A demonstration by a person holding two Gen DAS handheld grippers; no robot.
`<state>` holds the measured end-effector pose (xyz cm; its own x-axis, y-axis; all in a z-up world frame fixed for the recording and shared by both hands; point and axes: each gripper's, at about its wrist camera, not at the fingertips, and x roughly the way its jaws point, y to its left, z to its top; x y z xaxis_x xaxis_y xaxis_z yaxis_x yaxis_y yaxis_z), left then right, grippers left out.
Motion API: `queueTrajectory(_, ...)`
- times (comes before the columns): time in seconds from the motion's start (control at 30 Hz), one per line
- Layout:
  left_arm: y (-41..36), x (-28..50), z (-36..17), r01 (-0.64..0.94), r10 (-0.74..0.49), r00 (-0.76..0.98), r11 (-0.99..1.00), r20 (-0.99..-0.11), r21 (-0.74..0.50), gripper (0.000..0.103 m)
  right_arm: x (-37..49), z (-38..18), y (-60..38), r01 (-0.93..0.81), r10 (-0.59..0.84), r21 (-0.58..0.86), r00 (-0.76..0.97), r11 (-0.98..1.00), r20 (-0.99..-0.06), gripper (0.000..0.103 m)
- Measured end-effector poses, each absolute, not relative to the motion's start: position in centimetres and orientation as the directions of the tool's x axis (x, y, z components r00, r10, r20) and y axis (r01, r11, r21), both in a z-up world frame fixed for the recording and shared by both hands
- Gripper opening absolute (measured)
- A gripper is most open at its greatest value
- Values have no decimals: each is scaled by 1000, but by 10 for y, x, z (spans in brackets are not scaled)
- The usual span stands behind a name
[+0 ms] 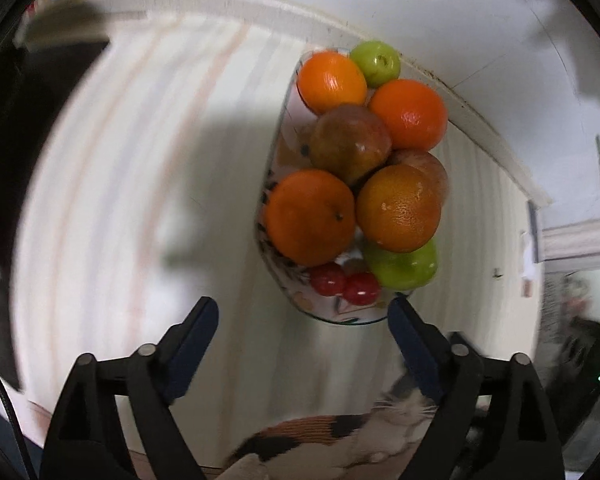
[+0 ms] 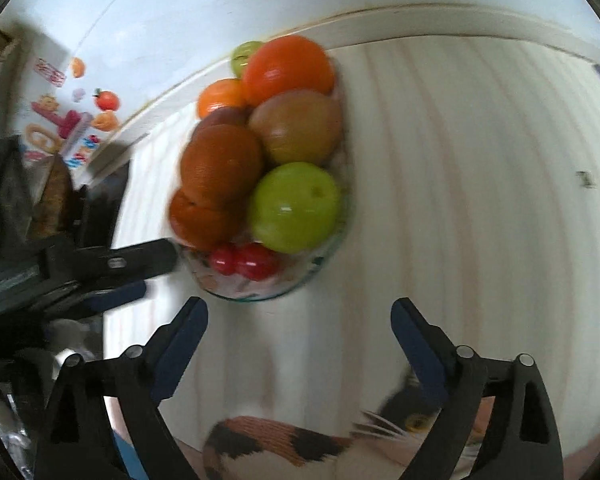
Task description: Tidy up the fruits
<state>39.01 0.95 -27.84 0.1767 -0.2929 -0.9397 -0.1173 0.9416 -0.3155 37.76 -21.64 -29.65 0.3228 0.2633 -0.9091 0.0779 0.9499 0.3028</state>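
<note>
We see the calico cat (image 1: 320, 440) only in part: its body is cut off by the lower edge, and its face lies behind the right gripper's (image 2: 300, 308) finger. The glass bowl's (image 1: 278, 160) floor is hidden under the piled fruit. A second brownish apple (image 1: 432, 164) shows merely a sliver behind an orange (image 1: 398, 208). The wall stickers (image 2: 66, 120) are too blurred for us to read.

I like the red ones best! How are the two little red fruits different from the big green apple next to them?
The two small shiny red round fruits are much smaller than the big smooth green apple. They are red; it is yellow-green. They sit as a touching pair at the near end of the glass patterned dish, while the apple lies partly under an orange. Both are glossy and round.
</note>
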Motion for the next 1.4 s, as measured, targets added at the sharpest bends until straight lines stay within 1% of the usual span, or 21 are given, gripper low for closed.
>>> queueTrajectory(0.07, 9, 385, -269, -90, -220, 203, 966, -954, -242, 89, 375, -289, -220, 90, 200, 241, 324, 966, -925, 99)
queueTrajectory(0.17, 9, 375, -256, -67, -105, 246, 990, -963, -125, 96, 371, -269, -224, 97, 107, 149, 345, 984, -932, 100)
queueTrajectory(0.23, 10, 368, -244, -59, -49, 285, 996, -957, -68, 96, 368, -256, -223, 93, 70, 111, 360, 989, -930, 101)
queueTrajectory(0.27, 12, 364, -239, -59, -39, 297, 997, -954, -59, 96, 366, -250, -221, 87, 57, 95, 364, 992, -930, 101)
queueTrajectory(0.53, 5, 347, -209, -60, -3, 361, 998, -933, -27, 96, 355, -205, -220, 60, 35, 66, 427, 996, -904, 101)
queueTrajectory(0.83, 4, 310, -164, -83, 3, 439, 996, -898, -38, 96, 325, -156, -219, 24, 51, 71, 483, 997, -874, 101)
queueTrajectory(1.03, 11, 266, -119, -67, 5, 517, 997, -856, -34, 96, 277, -108, -206, 27, 48, 75, 551, 997, -833, 101)
queueTrajectory(1.2, 19, 223, -82, -33, -6, 573, 999, -820, -31, 96, 220, -67, -194, 42, 33, 74, 604, 996, -797, 101)
queueTrajectory(1.4, 27, 168, -45, 25, -48, 612, 999, -789, -41, 96, 151, -26, -175, 69, 2, 62, 650, 996, -760, 101)
